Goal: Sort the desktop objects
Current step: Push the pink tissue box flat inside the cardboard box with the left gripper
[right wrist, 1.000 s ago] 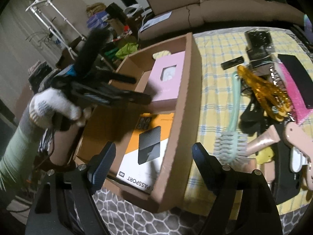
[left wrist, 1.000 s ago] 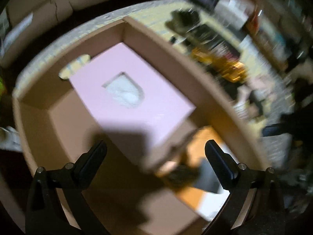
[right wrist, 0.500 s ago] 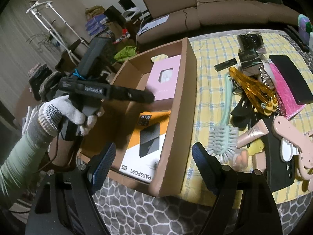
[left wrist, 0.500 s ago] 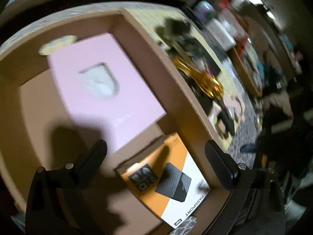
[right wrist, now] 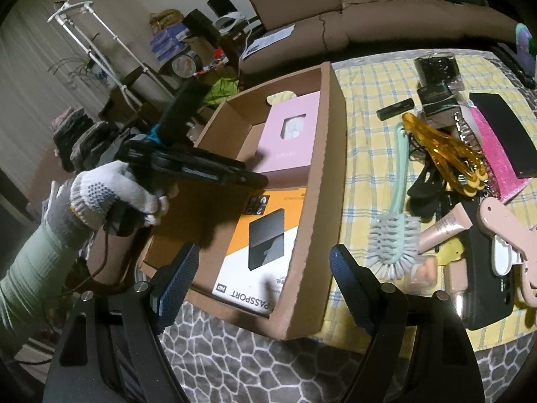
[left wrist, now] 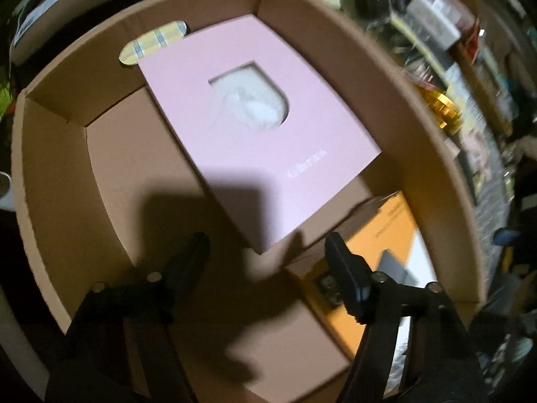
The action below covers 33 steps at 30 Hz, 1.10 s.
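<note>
Left claw [left wrist: 265, 252] hangs over the cardboard box [left wrist: 386, 77], fingers apart, nothing between them. Right claw [right wrist: 261, 268] is also spread and empty, low at the box's near corner, the desk clutter off to its right.

Inside the box: pink box [left wrist: 255, 141] lies flat at the far end, the orange-and-white drive box [right wrist: 265, 235] lies flat at the near end. Whether the two touch is unclear. The rest of the box floor is bare cardboard.

Unsorted things lie on the checked cloth [right wrist: 365, 107] beside the box: mint brush [right wrist: 396, 221] nearest the box wall, amber hair clips [right wrist: 443, 151], cream tube [right wrist: 443, 228], pink glitter item [right wrist: 496, 154], black stick [right wrist: 394, 109].

Likely step: fetch the next item. The right claw looks better placed; the brush handle gives a thin, clear grasp. It should close across the handle, not the bristles, lift clear over the box wall, and set down on the bare floor so the flat boxes stay unburied. The left claw should stay out of the drop path.
</note>
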Available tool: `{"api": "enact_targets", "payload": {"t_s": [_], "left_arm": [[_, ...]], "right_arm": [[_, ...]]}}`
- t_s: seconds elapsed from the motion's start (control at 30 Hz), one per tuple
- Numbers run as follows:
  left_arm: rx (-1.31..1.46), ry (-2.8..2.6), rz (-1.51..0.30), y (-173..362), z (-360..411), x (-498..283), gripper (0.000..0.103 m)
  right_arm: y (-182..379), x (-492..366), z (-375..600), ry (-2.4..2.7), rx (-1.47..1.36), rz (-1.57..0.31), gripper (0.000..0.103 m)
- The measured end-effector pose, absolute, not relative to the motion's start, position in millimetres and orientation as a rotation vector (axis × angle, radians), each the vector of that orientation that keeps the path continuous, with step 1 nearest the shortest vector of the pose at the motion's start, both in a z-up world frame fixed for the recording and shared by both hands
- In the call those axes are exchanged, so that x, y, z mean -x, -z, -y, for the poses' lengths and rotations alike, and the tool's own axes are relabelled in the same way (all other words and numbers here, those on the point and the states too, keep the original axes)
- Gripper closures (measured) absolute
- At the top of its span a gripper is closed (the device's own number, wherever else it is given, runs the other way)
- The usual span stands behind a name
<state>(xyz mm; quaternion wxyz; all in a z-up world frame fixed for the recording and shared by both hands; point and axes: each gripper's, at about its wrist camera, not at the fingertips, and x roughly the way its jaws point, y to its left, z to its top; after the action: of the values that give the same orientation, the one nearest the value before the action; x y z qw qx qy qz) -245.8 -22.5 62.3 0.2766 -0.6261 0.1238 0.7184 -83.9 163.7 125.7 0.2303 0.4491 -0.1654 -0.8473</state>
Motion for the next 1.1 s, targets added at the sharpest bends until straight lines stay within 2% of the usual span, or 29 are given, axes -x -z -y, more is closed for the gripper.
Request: {"api": "enact_targets", "payload": {"t_s": [0.07,0.13,0.2,0.27,0.37,0.4,0.57,0.63,0.67,0.73,0.8,0.87,0.97,1.1], "left_arm": [[1.69,-1.949,-0.36,-60.5,20.0,250.2,0.037],[1.666,-1.968,-0.45,-58.7,15.0,251.8,0.034],[1.652,-1.963,-0.498,-56.2,9.9,253.8,0.021],[1.64,-1.972,-0.579,-55.3,3.3,255.3,0.015],[1.629,-1.962,-0.638,-54.8,-3.6,253.8,0.015],[1.63,-1.959,-0.639,-54.2,-4.4,253.3,0.018],[1.649,-1.954,-0.552,-48.6,4.1,254.1,0.022],[1.637,-1.972,-0.381,-62.4,16.0,254.4,0.02],[1.63,-1.971,-0.286,-69.7,23.5,254.2,0.013],[1.569,-1.953,-0.068,-87.5,42.3,252.9,0.012],[1.548,-1.997,0.145,-98.2,63.7,260.8,0.0],[1.555,-2.015,0.246,-98.1,69.6,273.1,0.0],[1.594,-2.067,0.279,-88.6,69.6,293.5,0.0],[1.598,-2.166,0.18,-82.2,58.5,316.8,0.0]], "right_arm": [[-123.4,86.4,-160.8,2.325,-1.246,0.447,0.02],[-120.2,88.7,-157.6,2.319,-1.257,0.435,0.02],[-115.4,91.0,-151.4,2.306,-1.271,0.415,0.02],[-109.4,93.1,-144.7,2.29,-1.293,0.391,0.019],[-104.7,92.7,-136.7,2.311,-1.319,0.312,0.019],[-102.7,92.7,-135.3,2.309,-1.332,0.294,0.019],[-84.8,91.8,-133.3,2.28,-1.407,0.279,0.02],[-82.3,89.5,-133.4,2.283,-1.406,0.283,0.02],[-82.9,88.0,-135.1,2.283,-1.4,0.3,0.02],[-84.9,88.4,-138.1,2.28,-1.39,0.324,0.02],[-87.5,87.5,-139.3,2.281,-1.376,0.33,0.02],[-88.7,88.7,-138.0,2.284,-1.377,0.325,0.02],[-89.3,89.7,-136.6,2.292,-1.377,0.323,0.02],[-89.3,91.5,-134.8,2.294,-1.376,0.309,0.02]]}}
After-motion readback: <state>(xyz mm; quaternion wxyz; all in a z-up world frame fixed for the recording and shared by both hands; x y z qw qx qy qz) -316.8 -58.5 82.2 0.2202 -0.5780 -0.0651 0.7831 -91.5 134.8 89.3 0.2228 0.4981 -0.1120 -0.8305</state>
